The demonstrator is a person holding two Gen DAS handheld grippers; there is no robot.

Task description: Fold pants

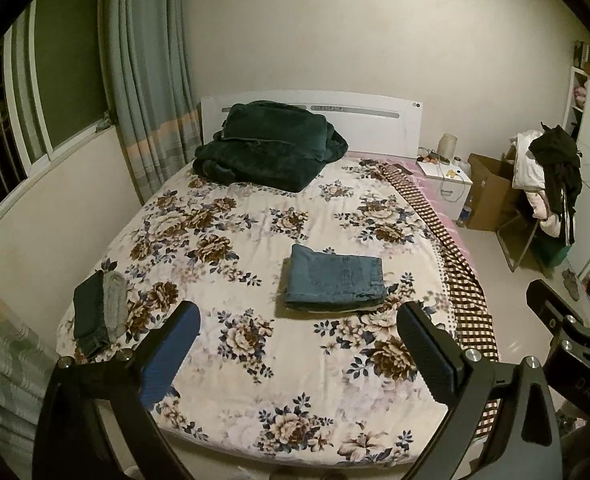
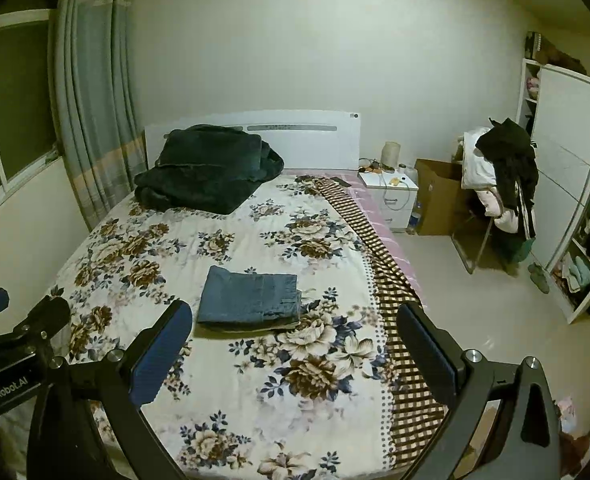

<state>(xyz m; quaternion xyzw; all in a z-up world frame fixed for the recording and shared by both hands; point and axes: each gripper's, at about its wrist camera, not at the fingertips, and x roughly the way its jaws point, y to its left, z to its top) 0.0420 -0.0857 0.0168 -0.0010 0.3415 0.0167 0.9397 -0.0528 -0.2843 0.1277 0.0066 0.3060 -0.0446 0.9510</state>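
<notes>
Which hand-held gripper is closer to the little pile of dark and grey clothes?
Left. The left hand-held gripper hangs just right of the small pile; the right hand-held gripper is farther right, past the folded jeans.

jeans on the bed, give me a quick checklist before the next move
1. Blue jeans folded into a compact rectangle: ok.
2. Jeans lying flat on the floral bedspread, apart from the edge: ok.
3. Left gripper open and holding nothing: ok.
4. Right gripper open and holding nothing: ok.
5. Both grippers pulled back off the jeans: ok.
6. Dark and grey folded clothes sit near the bed's left edge: stability cannot tell.
</notes>
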